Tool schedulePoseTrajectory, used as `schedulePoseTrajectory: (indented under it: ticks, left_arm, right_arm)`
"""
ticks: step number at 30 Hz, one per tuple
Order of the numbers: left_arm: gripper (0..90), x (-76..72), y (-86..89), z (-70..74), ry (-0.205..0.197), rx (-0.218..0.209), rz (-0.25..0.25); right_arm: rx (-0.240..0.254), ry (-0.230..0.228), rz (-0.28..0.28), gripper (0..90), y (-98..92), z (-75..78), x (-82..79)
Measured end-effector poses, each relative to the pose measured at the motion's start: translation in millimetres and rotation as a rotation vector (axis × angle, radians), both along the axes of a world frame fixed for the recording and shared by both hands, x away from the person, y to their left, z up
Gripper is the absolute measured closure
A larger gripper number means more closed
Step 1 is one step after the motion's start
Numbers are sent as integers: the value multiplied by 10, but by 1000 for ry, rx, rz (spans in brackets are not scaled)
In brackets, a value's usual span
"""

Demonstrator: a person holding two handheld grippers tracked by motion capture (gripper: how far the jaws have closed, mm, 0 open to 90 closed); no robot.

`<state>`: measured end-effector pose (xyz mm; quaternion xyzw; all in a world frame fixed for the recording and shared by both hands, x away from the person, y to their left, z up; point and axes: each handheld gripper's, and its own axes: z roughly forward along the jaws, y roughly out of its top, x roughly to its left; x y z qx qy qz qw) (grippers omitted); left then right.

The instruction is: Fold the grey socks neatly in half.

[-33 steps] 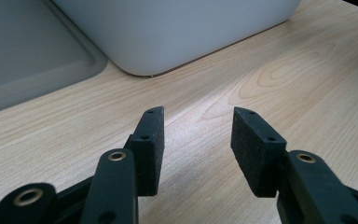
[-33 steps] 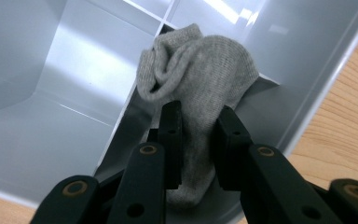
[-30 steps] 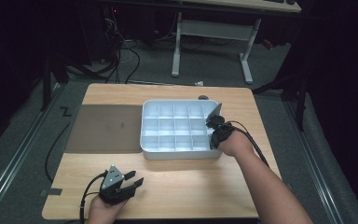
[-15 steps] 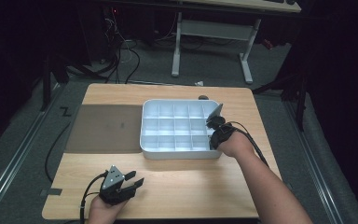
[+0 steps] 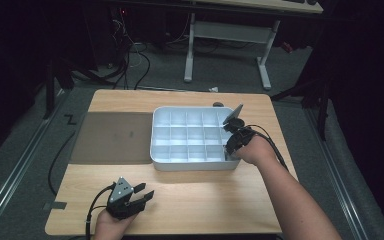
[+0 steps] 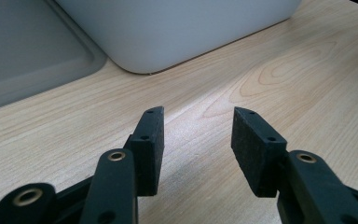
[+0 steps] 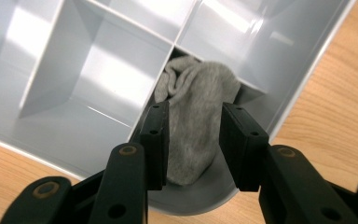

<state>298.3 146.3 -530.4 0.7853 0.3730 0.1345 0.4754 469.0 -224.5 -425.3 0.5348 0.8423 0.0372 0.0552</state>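
table: one, pale wood, carries everything.
mat: one, grey, flat, just left of the tray.
tray: one, white plastic, stiff, sixteen compartments in four rows of four.
sock: one, grey knit, in the tray's near right corner compartment; judged light, soft and floppy, not fragile (take it mid-body, where it bunches).
right gripper: fingers have just been opening; sock lies between them, the grip apparently released.
left gripper: fingers wide apart, holding nothing, over bare table.

No legible text, label or number anywhere.
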Motion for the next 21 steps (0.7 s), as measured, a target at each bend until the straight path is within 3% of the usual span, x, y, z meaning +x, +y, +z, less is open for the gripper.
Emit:
schedulePoseTrajectory:
  ticks: [4, 7, 9, 11, 12, 16, 21]
  left_arm:
    - [552, 3, -1, -6, -1, -2, 1]
    - [551, 4, 2, -4, -1, -3, 2]
    - [551, 4, 7, -1, -1, -4, 4]
    - [551, 5, 11, 2, 1, -3, 2]
    - [551, 5, 11, 1, 2, -4, 2]
    - [551, 3, 7, -3, 2, -4, 1]
    - [551, 8, 12, -4, 3, -6, 1]
  right_arm:
    - [6, -14, -7, 642, 17, 67, 43]
    - [4, -27, -4, 694, 21, 82, 72]
    - [3, -30, 4, 826, 34, 70, 95]
    - [-15, -23, 21, 900, 48, 23, 108]
    - [-38, -15, 22, 900, 54, -38, 130]
    - [-42, 24, 15, 900, 57, -158, 179]
    - [-84, 71, -1, 900, 99, -341, 224]
